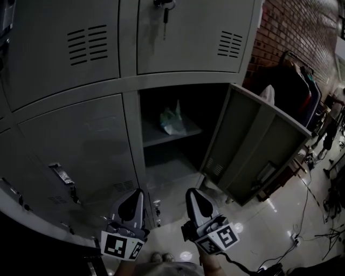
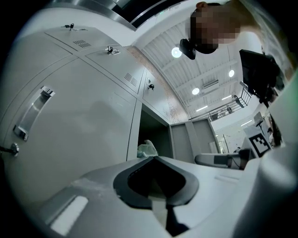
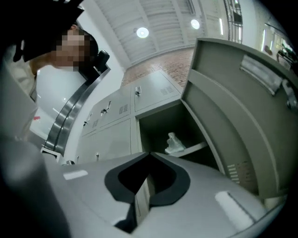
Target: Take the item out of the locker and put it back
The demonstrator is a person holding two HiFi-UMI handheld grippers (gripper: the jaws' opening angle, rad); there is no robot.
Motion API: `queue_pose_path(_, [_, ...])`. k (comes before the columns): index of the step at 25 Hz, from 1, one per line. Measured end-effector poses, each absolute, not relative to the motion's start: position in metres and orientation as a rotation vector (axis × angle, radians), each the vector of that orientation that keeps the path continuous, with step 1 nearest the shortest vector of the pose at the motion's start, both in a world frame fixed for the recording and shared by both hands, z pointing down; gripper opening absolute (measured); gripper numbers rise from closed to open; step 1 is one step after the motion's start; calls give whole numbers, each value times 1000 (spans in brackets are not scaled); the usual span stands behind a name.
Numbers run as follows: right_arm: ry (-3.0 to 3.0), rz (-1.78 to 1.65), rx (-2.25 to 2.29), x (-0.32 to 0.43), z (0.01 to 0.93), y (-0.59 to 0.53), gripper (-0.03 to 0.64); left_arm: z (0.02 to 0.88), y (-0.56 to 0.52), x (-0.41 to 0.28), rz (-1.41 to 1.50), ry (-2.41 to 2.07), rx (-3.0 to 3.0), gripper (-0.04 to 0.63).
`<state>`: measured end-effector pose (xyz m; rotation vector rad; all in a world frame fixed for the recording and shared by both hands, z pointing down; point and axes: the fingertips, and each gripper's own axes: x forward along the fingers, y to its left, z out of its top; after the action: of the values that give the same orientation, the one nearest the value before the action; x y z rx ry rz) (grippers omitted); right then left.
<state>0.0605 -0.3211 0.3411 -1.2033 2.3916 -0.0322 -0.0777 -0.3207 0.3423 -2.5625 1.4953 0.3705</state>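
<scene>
The locker compartment [image 1: 178,135] stands open, its grey door [image 1: 259,145] swung out to the right. A crumpled pale bag [image 1: 172,121] lies on the shelf [image 1: 190,131] inside; it also shows as the bag [image 2: 147,148] in the left gripper view and the bag [image 3: 175,144] in the right gripper view. My left gripper [image 1: 139,192] and right gripper [image 1: 192,191] hang low in front of the locker, well short of the bag. The left gripper [image 2: 152,157] has its jaws together with nothing between them. The right gripper [image 3: 150,152] is likewise shut and empty.
Closed locker doors [image 1: 75,145] fill the left and top, with a key [image 1: 165,12] hanging in the upper one. A brick wall [image 1: 291,27], a rack of dark clothes [image 1: 294,86] and floor cables [image 1: 329,207] lie to the right. Shoes [image 1: 161,257] show below.
</scene>
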Motion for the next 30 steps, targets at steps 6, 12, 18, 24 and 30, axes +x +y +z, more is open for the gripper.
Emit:
queue_pose_path(6, [2414,-30,-1227,56,346,-320,3,342,-319,-81,372,1499,-2555,5])
queue_pose_path(12, [2408,-67,-1223,56,349,-320,3,342,-316,-85,372,1499,-2556,5])
queue_pose_path(18, [2378,-126,-1244,57,351,-313,3,342,-314,-91,370,1501,-2562,6])
queue_pose_path(24, [2333,-113,-1215,47,331,-303,3,327,-301,-96,387,1471,-2551,6])
queue_pose_path(30, [2321,-75,-1136,39,321,-238,3,345,-238,-96,379,1499,-2543,5])
